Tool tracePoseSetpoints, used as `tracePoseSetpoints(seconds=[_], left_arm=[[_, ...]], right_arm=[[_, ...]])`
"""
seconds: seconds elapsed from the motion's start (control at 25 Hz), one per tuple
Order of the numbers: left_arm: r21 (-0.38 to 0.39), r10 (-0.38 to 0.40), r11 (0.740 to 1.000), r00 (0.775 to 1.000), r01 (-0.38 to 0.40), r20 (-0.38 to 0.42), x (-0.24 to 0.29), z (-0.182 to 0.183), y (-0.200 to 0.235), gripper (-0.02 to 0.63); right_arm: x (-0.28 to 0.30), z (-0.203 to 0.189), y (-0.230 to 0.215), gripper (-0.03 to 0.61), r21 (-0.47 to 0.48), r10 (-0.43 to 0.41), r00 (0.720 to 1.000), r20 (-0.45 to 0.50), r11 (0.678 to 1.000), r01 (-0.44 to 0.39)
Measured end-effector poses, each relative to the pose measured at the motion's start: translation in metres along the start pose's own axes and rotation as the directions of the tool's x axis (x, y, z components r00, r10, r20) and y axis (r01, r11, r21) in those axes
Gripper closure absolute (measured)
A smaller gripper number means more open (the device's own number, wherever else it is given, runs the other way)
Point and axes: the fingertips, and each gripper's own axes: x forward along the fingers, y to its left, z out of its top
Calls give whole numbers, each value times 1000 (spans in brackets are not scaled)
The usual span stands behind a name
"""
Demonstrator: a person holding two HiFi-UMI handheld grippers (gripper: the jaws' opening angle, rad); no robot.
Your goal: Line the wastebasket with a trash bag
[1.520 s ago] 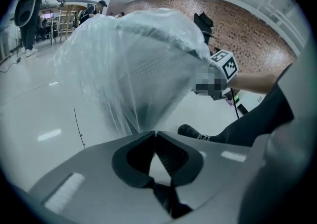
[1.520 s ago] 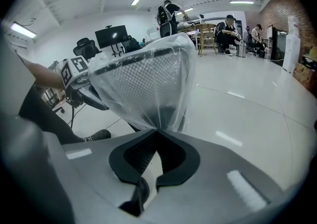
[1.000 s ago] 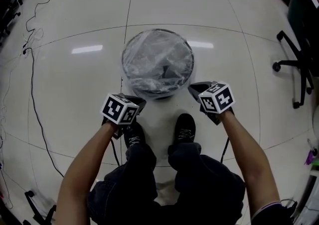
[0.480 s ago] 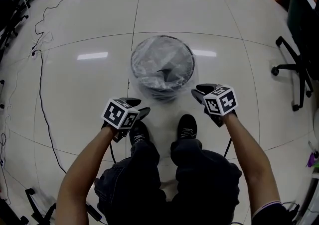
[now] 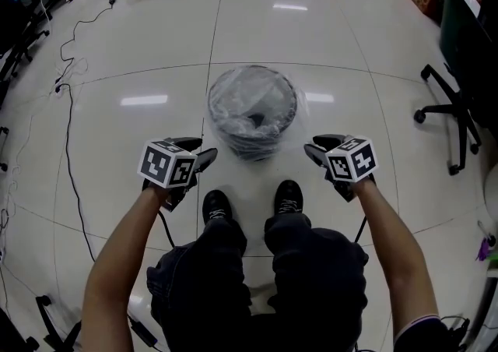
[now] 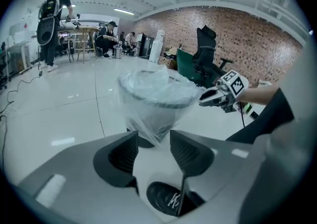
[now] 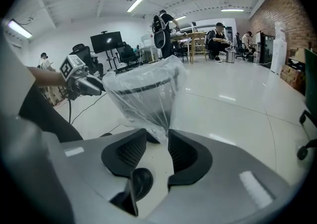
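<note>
A round dark wastebasket (image 5: 253, 113) stands on the pale floor in front of my feet, lined with a clear trash bag (image 5: 250, 100) whose edge drapes over the rim and down the outside. My left gripper (image 5: 199, 156) hangs at its near left, apart from it. Its jaws have just been opening and stand open, with nothing between them. My right gripper (image 5: 318, 147) hangs at the near right, also just opened and empty. In the left gripper view the basket (image 6: 153, 104) rises beyond the open gripper (image 6: 152, 149). The right gripper view shows the bag (image 7: 143, 94) past its own gripper (image 7: 157, 152).
My two black shoes (image 5: 216, 206) (image 5: 289, 197) stand just short of the basket. An office chair (image 5: 455, 109) is at the right, and a cable (image 5: 68, 132) trails along the floor at the left. People (image 6: 106, 37) and tables are far across the room.
Both grippers have come up and back from the basket's near rim and spread further apart. Their jaws, shut a second ago, now stand open. The bag stays over the rim.
</note>
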Motion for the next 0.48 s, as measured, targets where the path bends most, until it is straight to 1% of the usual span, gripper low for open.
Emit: tracePoseSetpoints(seconds=[0.2, 0.36, 0.48], left_arm=[[14, 6, 1000, 1000, -6, 14, -11, 5, -3, 414], [30, 18, 999, 1000, -19, 19, -20, 12, -6, 414], [41, 32, 999, 999, -33, 29, -26, 20, -6, 414]], right_arm=[[-9, -5, 7, 414, 8, 6, 1000, -15, 1000, -6], [-16, -9, 12, 385, 18, 40, 999, -30, 999, -40], [-20, -9, 11, 385, 15, 34, 999, -34, 999, -34]])
